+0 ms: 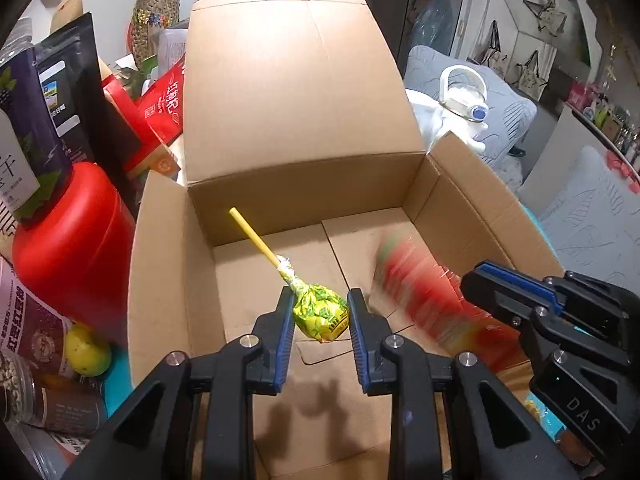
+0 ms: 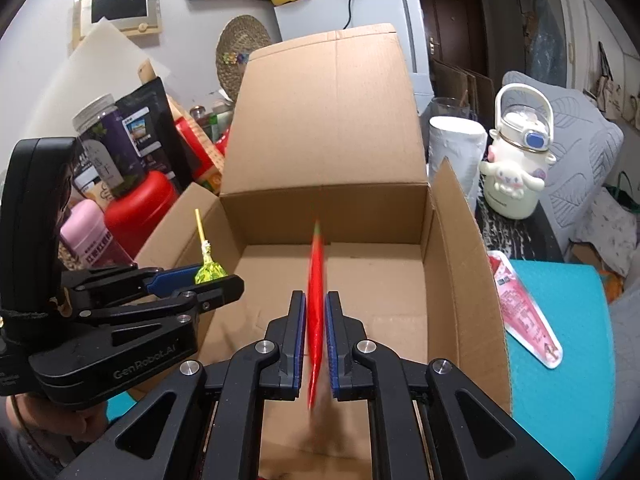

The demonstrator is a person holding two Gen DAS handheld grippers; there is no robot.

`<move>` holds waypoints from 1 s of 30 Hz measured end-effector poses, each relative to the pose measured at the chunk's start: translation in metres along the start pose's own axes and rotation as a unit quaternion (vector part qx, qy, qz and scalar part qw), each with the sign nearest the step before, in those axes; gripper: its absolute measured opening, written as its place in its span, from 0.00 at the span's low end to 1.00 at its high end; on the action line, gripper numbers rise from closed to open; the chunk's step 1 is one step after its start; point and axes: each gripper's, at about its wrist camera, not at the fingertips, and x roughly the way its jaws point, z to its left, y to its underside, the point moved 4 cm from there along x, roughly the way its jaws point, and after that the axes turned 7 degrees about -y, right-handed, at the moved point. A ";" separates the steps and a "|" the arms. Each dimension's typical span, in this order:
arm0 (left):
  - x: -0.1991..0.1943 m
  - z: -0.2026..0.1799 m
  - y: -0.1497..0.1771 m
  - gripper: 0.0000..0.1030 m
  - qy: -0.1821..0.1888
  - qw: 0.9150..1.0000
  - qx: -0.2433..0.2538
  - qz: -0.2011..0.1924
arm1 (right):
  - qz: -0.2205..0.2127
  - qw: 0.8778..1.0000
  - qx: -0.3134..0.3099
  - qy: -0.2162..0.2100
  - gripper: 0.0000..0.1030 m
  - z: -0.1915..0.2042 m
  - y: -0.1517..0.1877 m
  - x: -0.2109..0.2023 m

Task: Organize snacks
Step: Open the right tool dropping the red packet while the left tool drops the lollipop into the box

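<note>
Both grippers hang over the open box, each carrying one snack.

Left gripper: jaws pinching the wrapped head of a yellow-green lollipop, stick pointing up and away to the far left. The lollipop sits above the near-left part of the box floor, not touching it.

Right gripper: jaws pressed on a thin red packet, held edge-on between the pads and motion-blurred. It hangs over the middle of the box, near side.

Step in hand, as I judge it: lowering both snacks into the box for release. The box floor looks bare, so these would be the first items in. Next move calls for both grippers to go a little lower, then spread their jaws so each snack drops flat. The lollipop stick should stay clear of the left wall.

Count: one box, flaps open. One lollipop. One red packet in the jaws. One more pink-red triangular packet lies on the teal surface right of the box. Jars and pouches crowd the left side; too jumbled to count.
</note>
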 end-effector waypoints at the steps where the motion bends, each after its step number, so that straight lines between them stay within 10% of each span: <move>1: 0.000 0.000 0.000 0.25 -0.004 1.000 0.000 0.001 | 0.004 1.000 -0.003 0.008 0.11 0.000 0.001 0.001; 7: 0.001 0.001 0.004 0.25 -0.042 0.999 0.010 0.013 | 0.013 1.000 0.014 0.022 0.42 -0.008 0.005 -0.001; 30: -0.072 0.006 -0.003 0.26 -0.036 0.999 -0.001 -0.033 | -0.041 0.998 0.001 0.054 0.48 0.011 -0.007 -0.084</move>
